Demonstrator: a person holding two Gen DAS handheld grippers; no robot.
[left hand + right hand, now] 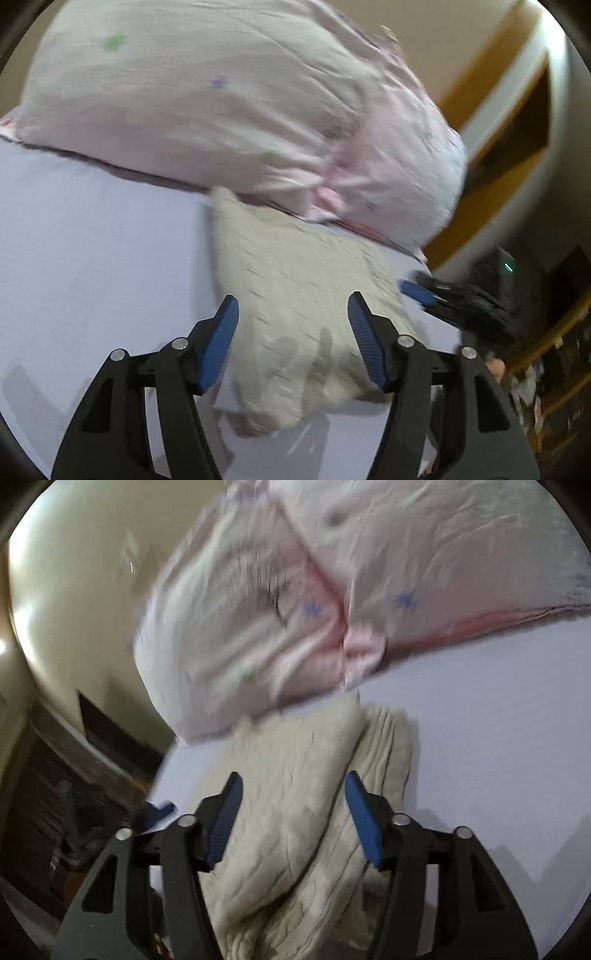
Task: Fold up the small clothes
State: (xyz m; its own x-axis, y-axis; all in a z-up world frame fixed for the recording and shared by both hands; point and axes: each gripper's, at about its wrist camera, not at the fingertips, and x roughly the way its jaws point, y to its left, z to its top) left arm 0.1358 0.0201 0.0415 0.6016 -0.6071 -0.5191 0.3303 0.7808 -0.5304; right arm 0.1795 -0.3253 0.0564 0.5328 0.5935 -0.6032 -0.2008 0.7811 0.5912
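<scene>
A beige knit garment (295, 314) is seen lying, apparently folded, on a pale sheet (92, 258) beside 1 pink pillow (221, 92). L gripper (291, 306) and R gripper (293, 786) are held above it, jaws spread, nothing gripped.

I'm wearing black linkage arms with silver pivot screws and ribbed blue pads on my left gripper (292, 338) and right gripper (293, 818).

The left gripper (293, 306) is held with its jaws spread wide. The right gripper (293, 786) is likewise held agape, nothing being clasped.
</scene>
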